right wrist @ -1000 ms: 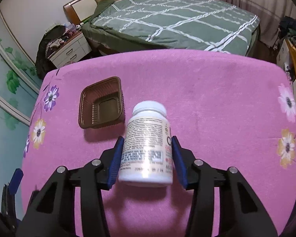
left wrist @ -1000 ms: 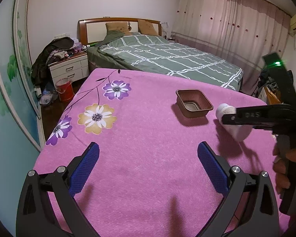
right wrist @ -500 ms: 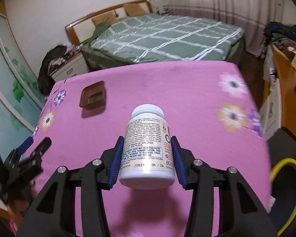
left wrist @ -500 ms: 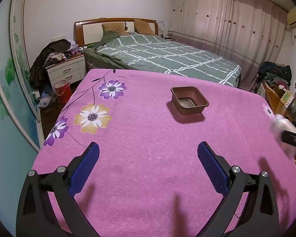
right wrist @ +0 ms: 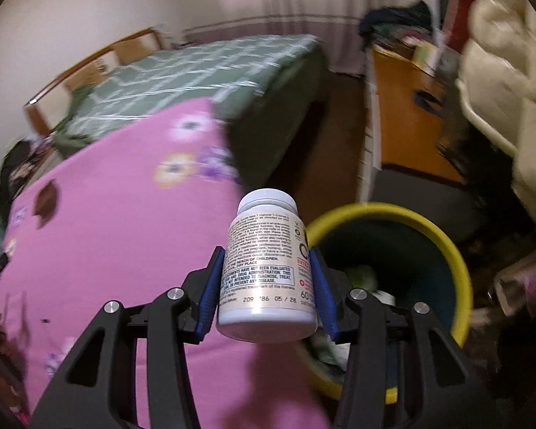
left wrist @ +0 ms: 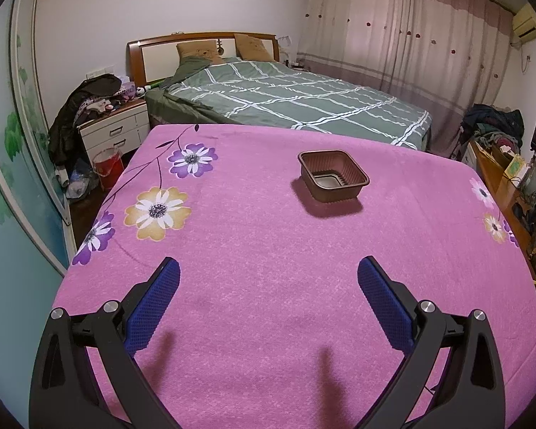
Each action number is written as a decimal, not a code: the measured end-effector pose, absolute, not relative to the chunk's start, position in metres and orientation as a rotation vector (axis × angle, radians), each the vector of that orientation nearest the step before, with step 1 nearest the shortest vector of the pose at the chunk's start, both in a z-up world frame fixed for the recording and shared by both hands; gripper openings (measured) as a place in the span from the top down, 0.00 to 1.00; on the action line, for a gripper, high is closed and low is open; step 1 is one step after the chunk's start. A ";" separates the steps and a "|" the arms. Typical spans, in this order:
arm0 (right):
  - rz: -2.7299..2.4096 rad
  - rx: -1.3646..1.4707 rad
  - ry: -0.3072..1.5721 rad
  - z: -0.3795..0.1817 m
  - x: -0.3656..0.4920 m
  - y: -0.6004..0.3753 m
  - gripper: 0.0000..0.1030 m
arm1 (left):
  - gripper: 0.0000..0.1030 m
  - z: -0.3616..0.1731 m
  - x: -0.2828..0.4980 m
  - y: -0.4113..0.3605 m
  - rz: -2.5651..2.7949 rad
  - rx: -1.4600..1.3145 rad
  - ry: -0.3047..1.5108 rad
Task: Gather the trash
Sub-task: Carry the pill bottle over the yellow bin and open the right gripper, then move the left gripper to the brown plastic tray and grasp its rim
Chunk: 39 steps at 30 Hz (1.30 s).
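- Pink cloth point(left wrist: 275, 268) printed with purple and yellow flowers covers the surface in front of you; beyond it stands a bed point(left wrist: 289, 100) under a green checked cover, with a wooden headboard, a white bedside cabinet point(left wrist: 116, 132) piled with clothes, and long pinkish curtains point(left wrist: 403, 39).
- Your right gripper point(right wrist: 266, 286) is clamped on a white pill bottle point(right wrist: 264, 268), a blue pad pressing each side of it, cap pointing away from you.
- You can read parts of the bottle's label: "REACH OF CHILDREN", "NOT BEEN EVALUATED", "DIAGNOSE, TREAT", "PREVENT ANY DISEASE", a date ending "05 / 28" and a "60"; the brand is turned out of sight.
- You hold the bottle in the air beside the cloth's edge, at the rim of a yellow-rimmed bin point(right wrist: 446, 250) with scraps inside.
- Your left gripper point(left wrist: 268, 286) hangs over the pink cloth with its jaws wide apart and nothing between them.
- You have a brown plastic tray point(left wrist: 334, 175) sitting alone on the cloth, well ahead of the left gripper.
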State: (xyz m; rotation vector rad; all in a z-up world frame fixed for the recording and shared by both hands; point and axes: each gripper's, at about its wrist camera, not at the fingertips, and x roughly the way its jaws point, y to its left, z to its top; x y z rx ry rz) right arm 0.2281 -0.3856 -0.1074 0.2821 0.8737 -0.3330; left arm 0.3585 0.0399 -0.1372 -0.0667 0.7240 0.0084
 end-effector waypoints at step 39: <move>-0.104 0.174 0.757 -0.106 0.355 -0.297 0.38 | 0.05 -0.151 0.495 -0.032 0.037 -0.184 0.931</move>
